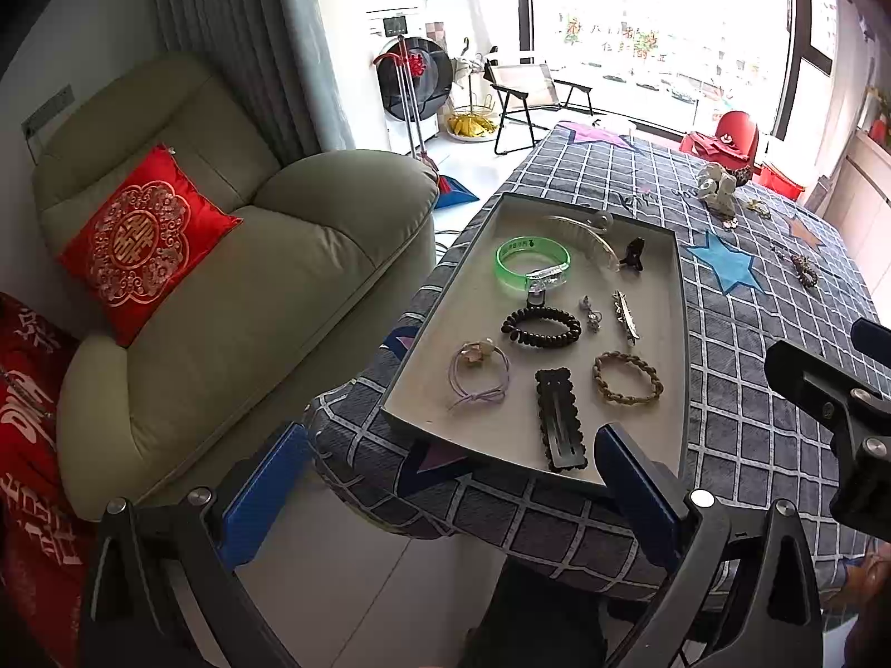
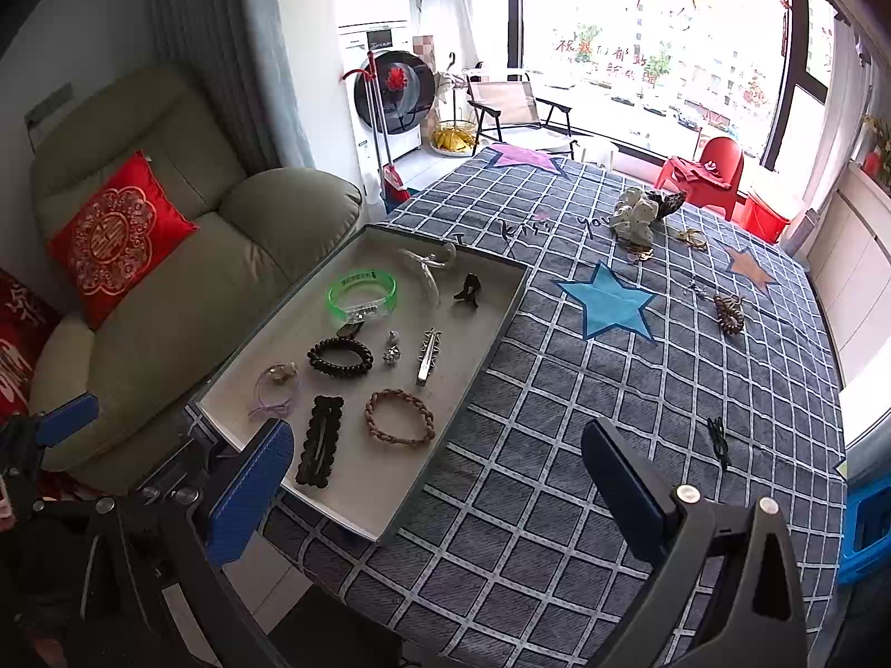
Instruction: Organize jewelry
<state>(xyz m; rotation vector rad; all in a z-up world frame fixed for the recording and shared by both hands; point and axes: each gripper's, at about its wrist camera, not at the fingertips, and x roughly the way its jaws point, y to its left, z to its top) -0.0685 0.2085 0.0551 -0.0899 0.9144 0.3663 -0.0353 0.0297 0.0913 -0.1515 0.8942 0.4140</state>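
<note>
1. Much of the sorting looks done: the tray on the checked tablecloth already holds the green bangle, black snap clip, braided band and several smaller pieces.
2. What is left lies out on the cloth: the white scrunchie, beaded bracelet and a thin black clip.
3. The left gripper and right gripper both hang wide apart and empty.
4. Small bits near the scrunchie are too tiny to identify.

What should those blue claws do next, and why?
Probably the right gripper, open and empty, should reach toward the small black clip on the checked tablecloth. It looks like the nearest piece outside the tray, where most pieces already lie. The left gripper is also open.
</note>
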